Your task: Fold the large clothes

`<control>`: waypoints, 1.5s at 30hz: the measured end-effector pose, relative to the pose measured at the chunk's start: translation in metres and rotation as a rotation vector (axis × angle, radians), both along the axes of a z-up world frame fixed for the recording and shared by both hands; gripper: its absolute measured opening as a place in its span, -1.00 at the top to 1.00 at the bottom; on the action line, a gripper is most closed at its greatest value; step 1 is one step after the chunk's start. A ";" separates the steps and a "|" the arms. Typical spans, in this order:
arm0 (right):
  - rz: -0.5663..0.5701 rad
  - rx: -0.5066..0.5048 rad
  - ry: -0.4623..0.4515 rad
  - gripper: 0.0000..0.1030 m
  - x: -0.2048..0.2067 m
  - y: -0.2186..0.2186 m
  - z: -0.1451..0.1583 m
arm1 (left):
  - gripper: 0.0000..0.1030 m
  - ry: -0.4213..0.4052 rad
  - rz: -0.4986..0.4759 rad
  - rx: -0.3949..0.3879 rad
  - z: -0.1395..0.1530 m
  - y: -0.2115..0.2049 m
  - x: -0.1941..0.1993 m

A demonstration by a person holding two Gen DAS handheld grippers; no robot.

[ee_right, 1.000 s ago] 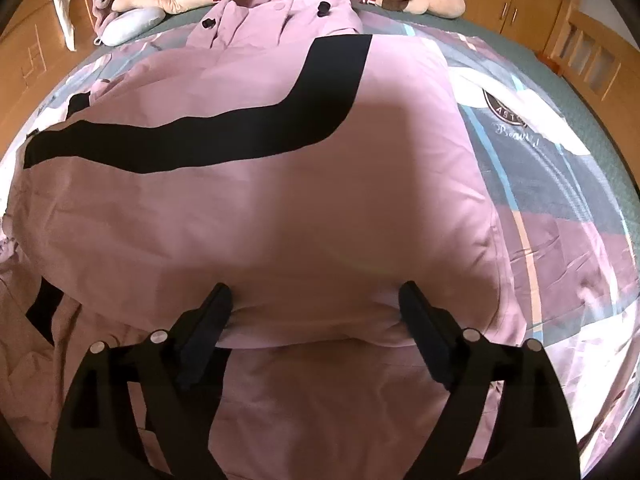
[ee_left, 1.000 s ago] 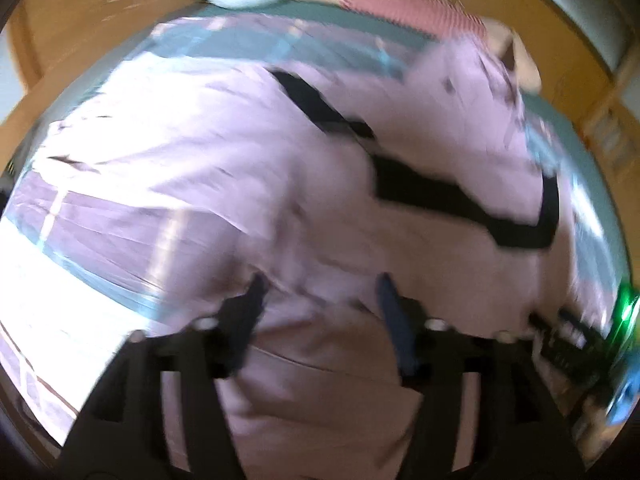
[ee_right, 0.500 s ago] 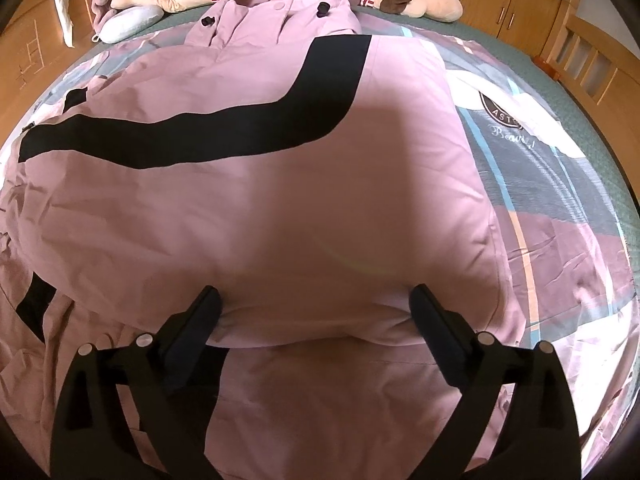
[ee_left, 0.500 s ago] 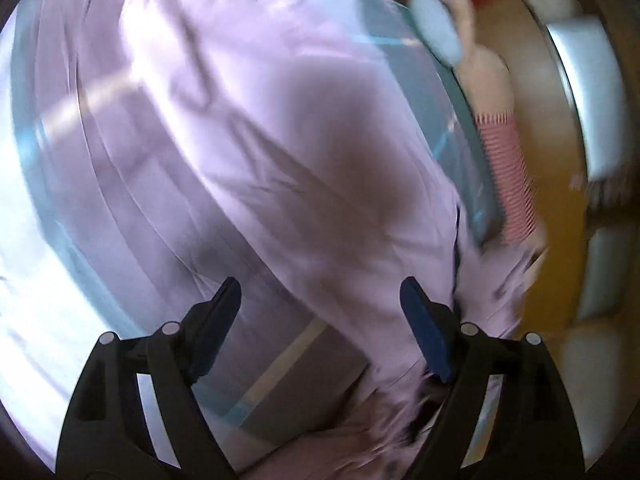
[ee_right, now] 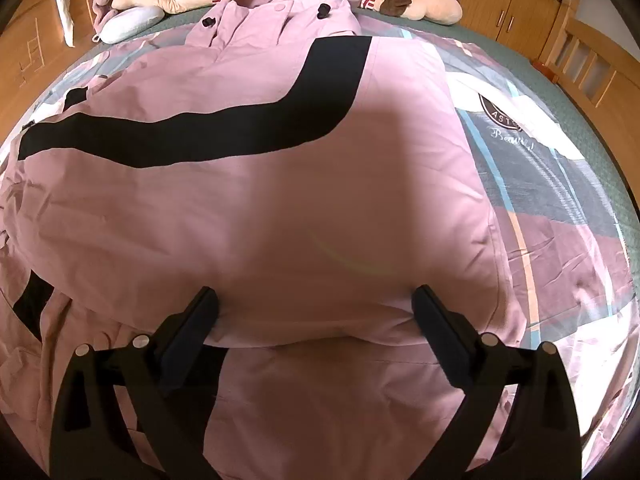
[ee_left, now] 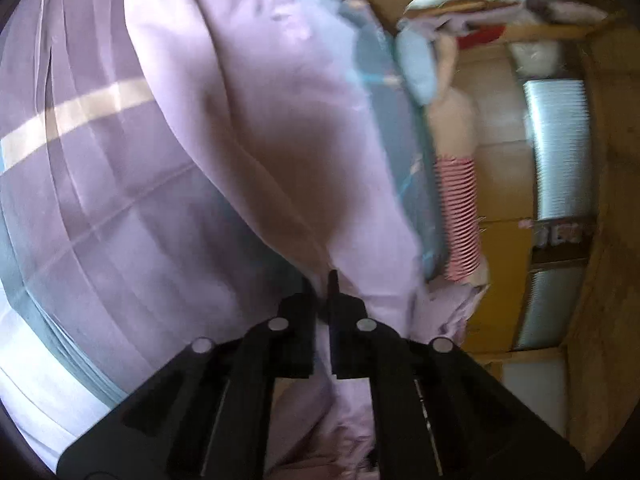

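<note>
Pink jacket (ee_right: pixel 260 208), black stripe: spread on patterned bedsheet (ee_right: pixel 560 200), collar toward plush toy (ee_right: pixel 424 0). Left gripper (ee_left: pixel 326 280): jaws pinched on jacket fabric. Right gripper (ee_right: pixel 316 300): jaws wide, straddling jacket's folded edge.

Your left hand-held gripper (ee_left: pixel 326 292) has its two fingers drawn together, only a thin slit between the tips, with pink cloth pinched there; its view is rolled sideways. Your right hand-held gripper (ee_right: pixel 316 304) sits level, fingers spread wide apart, both tips resting against the cloth's folded edge, gripping nothing.
</note>
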State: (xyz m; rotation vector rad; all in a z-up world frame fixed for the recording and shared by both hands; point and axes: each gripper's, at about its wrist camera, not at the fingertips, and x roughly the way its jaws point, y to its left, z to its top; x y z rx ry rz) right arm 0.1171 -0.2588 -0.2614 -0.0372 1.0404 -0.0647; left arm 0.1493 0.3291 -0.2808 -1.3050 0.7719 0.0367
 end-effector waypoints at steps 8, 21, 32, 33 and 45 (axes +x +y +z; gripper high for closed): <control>-0.001 -0.008 -0.013 -0.96 -0.001 0.002 -0.001 | 0.93 -0.241 -0.077 0.369 0.117 -0.091 -0.010; -0.016 -0.030 -0.004 -0.97 0.000 0.004 -0.002 | 0.64 -0.233 -0.637 0.623 0.111 -0.319 -0.015; -0.015 -0.031 0.000 -0.97 0.001 0.005 -0.002 | -0.07 -0.137 -0.607 0.380 0.101 -0.302 -0.061; -0.015 -0.030 -0.001 -0.97 0.001 0.004 -0.002 | -0.06 -0.133 -0.605 0.402 0.103 -0.303 -0.068; -0.014 -0.035 -0.004 -0.97 0.002 0.005 -0.002 | -0.58 -0.024 0.039 0.234 0.104 -0.130 -0.104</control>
